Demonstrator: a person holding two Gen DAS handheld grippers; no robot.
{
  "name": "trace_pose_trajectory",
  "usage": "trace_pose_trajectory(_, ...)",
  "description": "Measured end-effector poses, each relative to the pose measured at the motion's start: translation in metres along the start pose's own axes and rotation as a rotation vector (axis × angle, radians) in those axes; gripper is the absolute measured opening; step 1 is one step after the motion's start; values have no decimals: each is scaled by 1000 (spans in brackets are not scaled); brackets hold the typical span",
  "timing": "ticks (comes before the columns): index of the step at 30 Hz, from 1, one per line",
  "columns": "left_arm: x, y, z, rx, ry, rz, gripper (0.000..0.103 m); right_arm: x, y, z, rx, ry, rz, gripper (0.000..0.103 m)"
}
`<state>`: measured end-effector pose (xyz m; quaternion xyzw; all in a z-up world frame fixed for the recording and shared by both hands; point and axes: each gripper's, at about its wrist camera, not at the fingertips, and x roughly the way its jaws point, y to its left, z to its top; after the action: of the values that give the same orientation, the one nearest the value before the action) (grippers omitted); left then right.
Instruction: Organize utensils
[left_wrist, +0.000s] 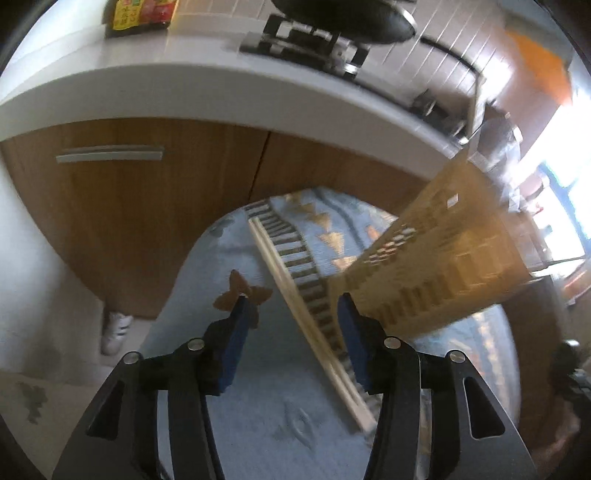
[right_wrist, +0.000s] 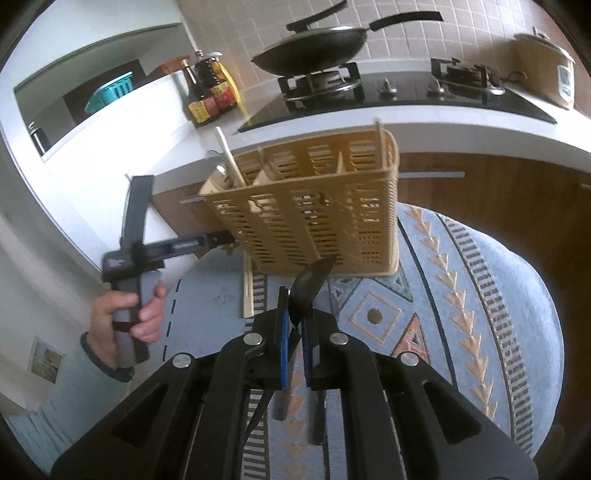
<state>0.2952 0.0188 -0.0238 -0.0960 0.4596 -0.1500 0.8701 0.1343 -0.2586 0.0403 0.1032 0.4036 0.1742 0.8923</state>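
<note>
Left gripper (left_wrist: 295, 314) beside basket (left_wrist: 443, 251) edge

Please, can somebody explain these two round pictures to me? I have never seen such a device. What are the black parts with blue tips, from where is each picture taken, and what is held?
No robot here: a person holds one hand tool in each hand. Each tool ends in tongs with blue pads and carries a wide-angle camera looking along them, hence the round, bent pictures.

The left tool's picture shows the left tongs open and empty above a pair of wooden chopsticks lying on a patterned blue cloth.

The right tool's picture shows the right tongs shut on a black spoon. Ahead stands a tan slotted utensil basket with a few utensils already in one end compartment. At the left you see the person's hand gripping the other tool.

Behind are a kitchen counter, a stove with a wok, and sauce bottles.
</note>
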Motion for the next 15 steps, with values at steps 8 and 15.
trace_pose_trajectory(8, 27, -14, -10, 52, -14, 110, 47, 2, -16, -5, 35, 8, -9, 5)
trace_pose_trajectory(15, 34, -37, -24, 231, -33, 267, 46, -2, -26, -10, 67, 6, -6, 5)
